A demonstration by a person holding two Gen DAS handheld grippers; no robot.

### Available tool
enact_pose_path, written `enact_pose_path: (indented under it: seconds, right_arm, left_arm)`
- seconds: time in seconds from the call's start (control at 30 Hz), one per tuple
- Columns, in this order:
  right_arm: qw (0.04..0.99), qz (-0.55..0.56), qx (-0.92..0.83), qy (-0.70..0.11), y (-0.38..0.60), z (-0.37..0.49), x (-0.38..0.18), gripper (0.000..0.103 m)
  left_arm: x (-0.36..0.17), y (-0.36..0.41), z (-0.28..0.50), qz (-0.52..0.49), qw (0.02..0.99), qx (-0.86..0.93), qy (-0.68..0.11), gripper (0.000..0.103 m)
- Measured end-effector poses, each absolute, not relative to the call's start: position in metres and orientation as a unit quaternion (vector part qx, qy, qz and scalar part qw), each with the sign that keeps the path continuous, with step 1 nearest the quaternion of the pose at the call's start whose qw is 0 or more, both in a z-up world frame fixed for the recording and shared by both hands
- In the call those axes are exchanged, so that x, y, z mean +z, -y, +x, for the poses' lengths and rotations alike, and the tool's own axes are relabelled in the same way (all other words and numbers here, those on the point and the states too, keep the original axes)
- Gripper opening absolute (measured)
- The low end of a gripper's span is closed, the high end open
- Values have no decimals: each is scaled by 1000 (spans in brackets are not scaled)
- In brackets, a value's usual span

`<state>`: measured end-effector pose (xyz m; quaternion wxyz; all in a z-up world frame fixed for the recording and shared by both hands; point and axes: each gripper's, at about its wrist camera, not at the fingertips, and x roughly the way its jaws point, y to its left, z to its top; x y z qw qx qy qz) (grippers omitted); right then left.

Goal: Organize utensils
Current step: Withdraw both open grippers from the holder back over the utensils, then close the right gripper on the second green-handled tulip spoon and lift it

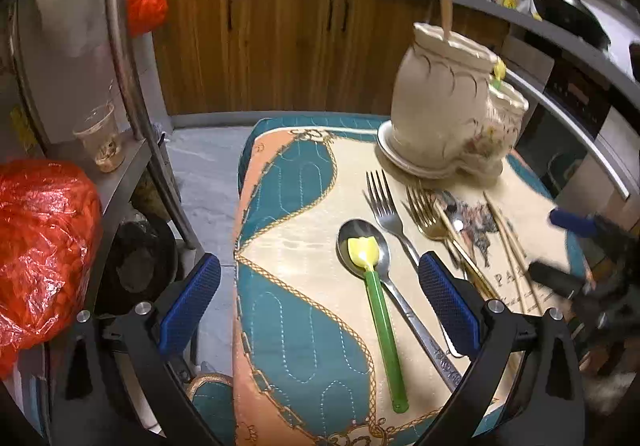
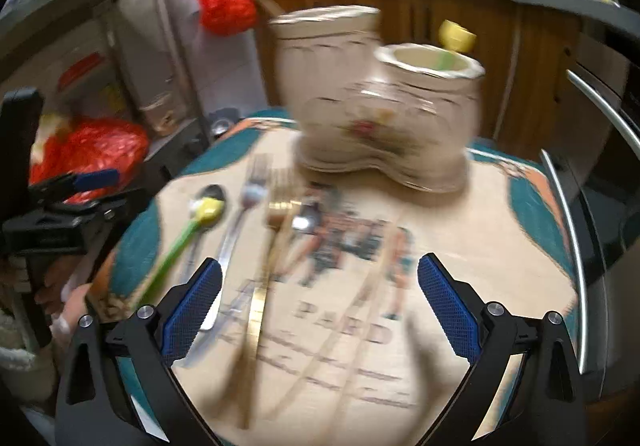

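Kitchen table, utensils laid out in a row on a patterned mat (image 1: 288,213) below a two-pot ceramic holder (image 1: 444,105). At far left the left gripper (image 1: 320,302) hangs with jaws wide and nothing between them, low over the mat's near left edge. Straight ahead of it lies a green-handled spatula (image 1: 384,330), its yellow head resting in the bowl of a steel spoon (image 1: 364,246); both run lengthways away from the jaws, heads toward the holder, handles toward the camera. The spatula's handle sits between the two pads in this view, nearer the right-hand one. Next right come a steel fork (image 1: 386,213), a gold fork (image 1: 426,215), a second small spoon (image 1: 456,224) and pale chopsticks (image 1: 508,246), all roughly parallel, tines and bowls pointing at the holder.

The right gripper (image 2: 320,310), blurred in its own view, is also spread wide and empty, over the printed middle of the mat; the gold fork's handle passes near its left pad and the chopsticks cross under it.

Judged from this, the spatula and spoon fall to the left gripper, whose jaws would need to close across the handle, not along it. The holder already has a wooden stick in the taller pot and a yellow-headed tool in the shorter one.
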<state>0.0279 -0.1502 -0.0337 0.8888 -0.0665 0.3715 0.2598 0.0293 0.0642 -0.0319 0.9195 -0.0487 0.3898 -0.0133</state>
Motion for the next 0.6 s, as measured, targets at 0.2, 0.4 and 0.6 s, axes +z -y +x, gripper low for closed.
enact_pose_path:
  seconds: [0.2, 0.4, 0.6]
  right_arm:
    - [871, -63, 283, -397, 102, 21, -40, 71]
    - [856, -71, 290, -422, 60, 17, -55, 46]
    - [844, -66, 288, -448, 35, 22, -68, 31]
  left_arm:
    - [-19, -83, 27, -62, 929, -16, -365, 98]
    - [-24, -111, 20, -76, 928, 1, -365, 98]
    - [-30, -137, 9, -93, 927, 4, -363, 98]
